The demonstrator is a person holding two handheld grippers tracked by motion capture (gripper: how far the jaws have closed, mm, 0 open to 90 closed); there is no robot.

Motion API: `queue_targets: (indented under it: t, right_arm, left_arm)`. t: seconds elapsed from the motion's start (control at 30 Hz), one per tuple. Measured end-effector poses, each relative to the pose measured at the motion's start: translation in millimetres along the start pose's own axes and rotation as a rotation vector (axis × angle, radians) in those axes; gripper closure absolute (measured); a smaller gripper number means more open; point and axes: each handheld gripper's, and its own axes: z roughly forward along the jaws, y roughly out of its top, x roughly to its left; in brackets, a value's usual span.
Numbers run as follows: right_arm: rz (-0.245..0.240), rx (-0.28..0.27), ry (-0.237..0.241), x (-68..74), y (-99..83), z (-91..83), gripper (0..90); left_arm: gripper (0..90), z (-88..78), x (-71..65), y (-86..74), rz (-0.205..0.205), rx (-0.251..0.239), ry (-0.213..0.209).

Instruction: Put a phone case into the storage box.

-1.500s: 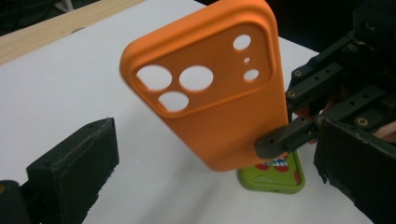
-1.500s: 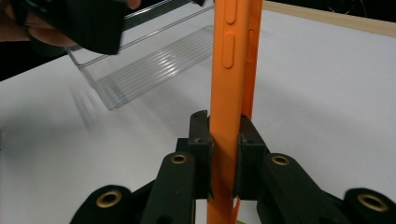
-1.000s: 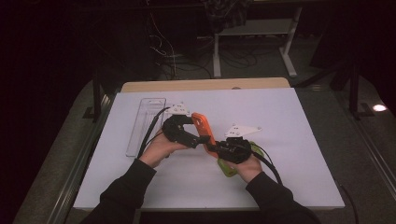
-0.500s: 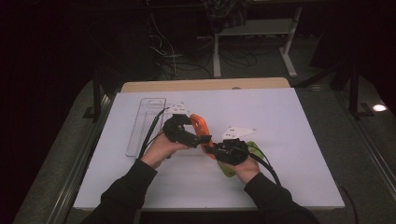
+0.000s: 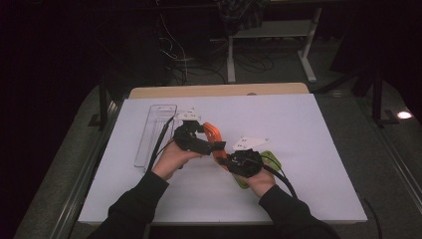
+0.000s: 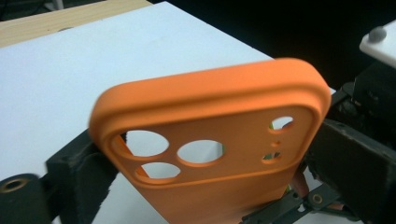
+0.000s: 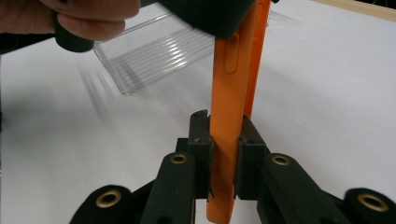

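Right tongs (image 7: 223,156): pads clamped on the lower edge of the orange phone case (image 7: 233,107), which stands on edge above the middle of the white surface (image 5: 318,129). Left tongs (image 6: 205,158): jaws have just been closing across the camera-cutout end of the case; both pads sit against its sides, so it is held from both ends. A green item (image 5: 271,160) lies beneath the right hand, toward the near edge. Clear plastic tray (image 5: 154,132) lies near the left edge. Judgement: case lifted and double-gripped; its placement is not yet done.
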Motion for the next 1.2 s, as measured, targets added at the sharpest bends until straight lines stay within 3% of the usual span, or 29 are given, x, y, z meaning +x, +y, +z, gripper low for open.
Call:
queue_targets:
  t: [0.13,0.37,0.6,0.63,0.67,0.73,0.97,1.1,1.2]
  right_arm:
    - [-0.012,0.011,-0.012,2.3,-0.4,2.0,78.3]
    - [-0.017,0.017,-0.015,2.3,-0.6,2.4,78.2]
    - [-0.027,0.023,-0.022,3.0,-1.1,3.6,77.4]
    - [-0.016,0.027,-0.023,2.6,-0.9,4.2,67.9]
    - [-0.016,0.027,-0.023,2.6,-0.9,4.2,67.9]
    - [-0.015,0.042,-0.054,2.0,-1.4,3.9,50.8]
    - [0.008,0.035,-0.058,-9.3,-1.7,-9.0,41.5]
    - [-0.017,0.061,-0.088,-16.7,-8.5,-20.0,31.5]
    - [-0.005,0.059,-0.099,-22.8,-13.1,-29.5,27.6]
  left_arm:
    - [8.2,0.6,-0.8,-0.3,-0.025,-0.017,-0.003]
    - [14.0,-2.0,0.0,0.3,-0.026,-0.023,-0.004]
    - [16.0,-0.8,-2.4,1.2,0.010,-0.030,-0.004]
    - [16.1,-0.6,-2.3,2.0,0.016,-0.024,-0.004]
    - [16.1,0.1,-2.6,2.9,0.013,-0.026,-0.007]
    - [16.2,0.9,-1.4,5.8,0.034,-0.022,-0.011]
    - [16.2,1.3,3.4,15.1,0.041,0.010,0.014]
    - [16.2,-1.3,6.3,23.5,0.053,0.028,0.035]
    - [16.2,-4.0,8.2,29.4,0.051,0.031,0.052]
